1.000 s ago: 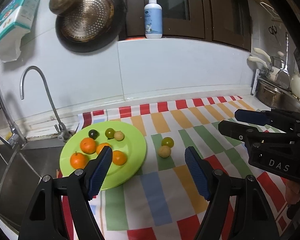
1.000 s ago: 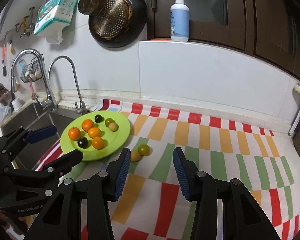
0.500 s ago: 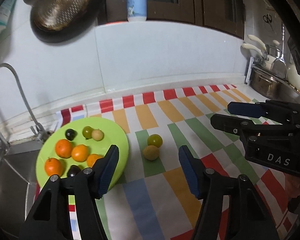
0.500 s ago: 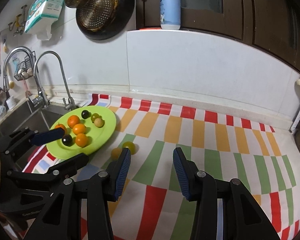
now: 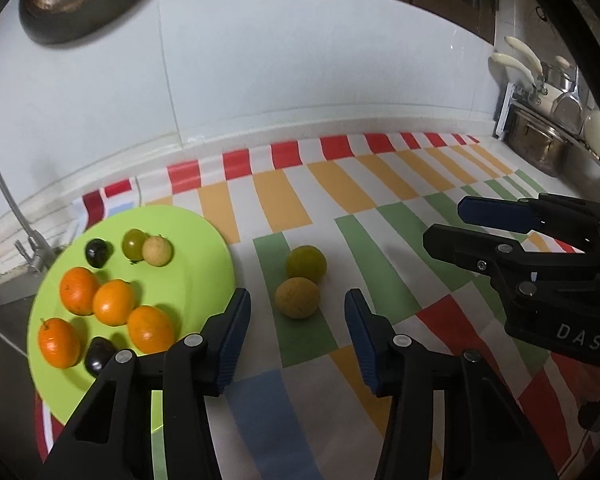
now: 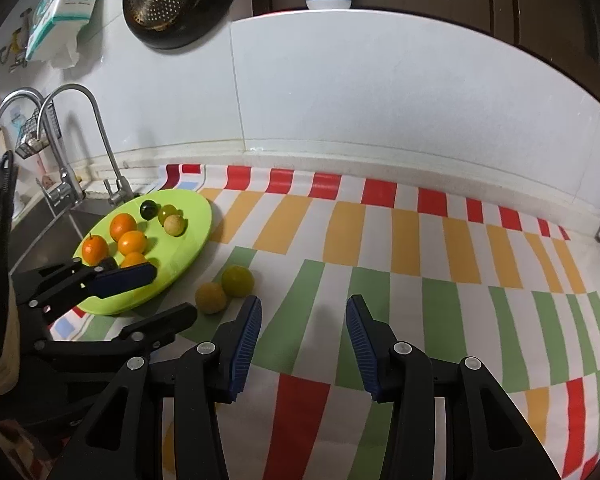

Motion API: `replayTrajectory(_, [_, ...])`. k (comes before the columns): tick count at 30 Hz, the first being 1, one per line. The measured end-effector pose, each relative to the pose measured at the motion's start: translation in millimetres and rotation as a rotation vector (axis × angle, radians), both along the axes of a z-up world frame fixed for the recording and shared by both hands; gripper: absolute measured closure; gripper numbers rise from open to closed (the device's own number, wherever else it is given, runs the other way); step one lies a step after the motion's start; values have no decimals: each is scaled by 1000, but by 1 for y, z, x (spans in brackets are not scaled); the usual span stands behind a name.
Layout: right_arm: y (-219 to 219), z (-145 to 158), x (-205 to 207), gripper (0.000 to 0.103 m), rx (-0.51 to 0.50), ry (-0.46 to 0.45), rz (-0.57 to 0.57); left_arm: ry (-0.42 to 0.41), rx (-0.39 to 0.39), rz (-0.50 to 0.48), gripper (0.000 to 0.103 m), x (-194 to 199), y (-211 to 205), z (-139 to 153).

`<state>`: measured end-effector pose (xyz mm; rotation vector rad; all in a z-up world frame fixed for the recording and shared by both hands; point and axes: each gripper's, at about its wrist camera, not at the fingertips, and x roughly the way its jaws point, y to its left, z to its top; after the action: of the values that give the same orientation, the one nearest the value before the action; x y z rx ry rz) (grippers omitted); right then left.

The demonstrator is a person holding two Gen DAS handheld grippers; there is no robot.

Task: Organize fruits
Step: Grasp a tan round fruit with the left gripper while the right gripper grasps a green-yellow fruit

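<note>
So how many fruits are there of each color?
Orange: 4, all on the green plate, e.g. this orange one
Dark, nearly black: 2, on the plate, e.g. this dark one
Green: 2, one on the plate, one on the striped cloth
Yellowish-tan: 2, one on the plate, one on the cloth
Total: 10

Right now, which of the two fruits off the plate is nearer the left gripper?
The yellowish-tan fruit, lying just ahead of the open left gripper; the greener fruit sits behind it, touching.
</note>
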<state>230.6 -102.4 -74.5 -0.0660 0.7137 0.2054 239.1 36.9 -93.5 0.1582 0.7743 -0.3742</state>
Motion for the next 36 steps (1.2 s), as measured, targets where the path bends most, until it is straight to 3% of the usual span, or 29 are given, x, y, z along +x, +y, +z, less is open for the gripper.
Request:
replayTrajectory(9, [-7,-13,14,58,15,31,-11,54,10,-17,65,19,-9,-16])
replayTrajectory(24, [-6,-24,24,58,28,64,-5,55,-3,-10,74,25,-5,-19])
replayTrajectory(36, [23,-27,33,58,21,77,66,15,10,124,74,14,34,5])
